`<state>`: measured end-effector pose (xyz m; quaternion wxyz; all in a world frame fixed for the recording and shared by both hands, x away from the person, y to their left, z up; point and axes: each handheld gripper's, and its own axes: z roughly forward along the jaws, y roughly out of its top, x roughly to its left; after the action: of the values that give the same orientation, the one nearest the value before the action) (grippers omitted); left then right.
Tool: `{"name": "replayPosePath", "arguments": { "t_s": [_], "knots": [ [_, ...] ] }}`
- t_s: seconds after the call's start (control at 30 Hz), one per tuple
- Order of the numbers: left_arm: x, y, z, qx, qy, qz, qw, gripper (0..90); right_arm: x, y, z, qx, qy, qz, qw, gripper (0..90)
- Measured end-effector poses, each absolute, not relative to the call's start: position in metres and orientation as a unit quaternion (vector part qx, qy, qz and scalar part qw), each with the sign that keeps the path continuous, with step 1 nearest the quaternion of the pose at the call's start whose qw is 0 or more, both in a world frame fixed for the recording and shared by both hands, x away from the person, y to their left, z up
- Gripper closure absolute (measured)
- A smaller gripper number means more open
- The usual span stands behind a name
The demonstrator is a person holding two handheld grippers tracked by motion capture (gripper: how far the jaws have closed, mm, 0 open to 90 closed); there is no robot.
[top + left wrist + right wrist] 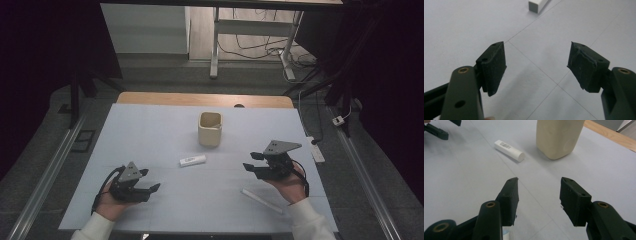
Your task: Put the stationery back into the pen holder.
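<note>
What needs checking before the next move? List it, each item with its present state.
1. Left gripper open, nothing between the jaws: ok.
2. Right gripper open, nothing between the jaws: ok.
3. White tube lying free, apart from the container: ok.
4. Cream container upright, mouth open upward: ok.
5. Container empty inside: cannot tell.
6. White bar lying flat by the right hand, not under a gripper: ok.

At frame centre your cup point(210, 129) stands on the mat point(150, 135); the short tube point(192, 160) lies just below-left of it, the long stick point(262, 200) at lower right.
</note>
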<state>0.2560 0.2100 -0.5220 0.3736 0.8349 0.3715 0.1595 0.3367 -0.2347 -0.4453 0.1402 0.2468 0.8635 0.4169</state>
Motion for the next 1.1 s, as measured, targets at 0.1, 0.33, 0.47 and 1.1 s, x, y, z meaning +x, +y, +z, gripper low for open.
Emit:
{"name": "replayPosePath", "arguments": {
  "t_s": [0.1,0.33,0.47,1.1],
  "knots": [
    [0.256,0.210,-0.522,0.835,0.371,0.160,0.374,30.0,0.335,-0.235,-0.445,0.248,0.865,0.414,0.137,48.3],
    [0.256,0.210,-0.522,0.835,0.371,0.160,0.374,30.0,0.331,-0.233,-0.446,0.242,0.876,0.395,0.132,47.7],
    [0.256,0.210,-0.522,0.835,0.371,0.159,0.374,30.0,0.329,-0.232,-0.447,0.239,0.882,0.385,0.128,47.4],
    [0.256,0.210,-0.522,0.836,0.371,0.159,0.373,30.0,0.320,-0.234,-0.454,0.237,0.908,0.329,0.105,46.8]
  ]
}}
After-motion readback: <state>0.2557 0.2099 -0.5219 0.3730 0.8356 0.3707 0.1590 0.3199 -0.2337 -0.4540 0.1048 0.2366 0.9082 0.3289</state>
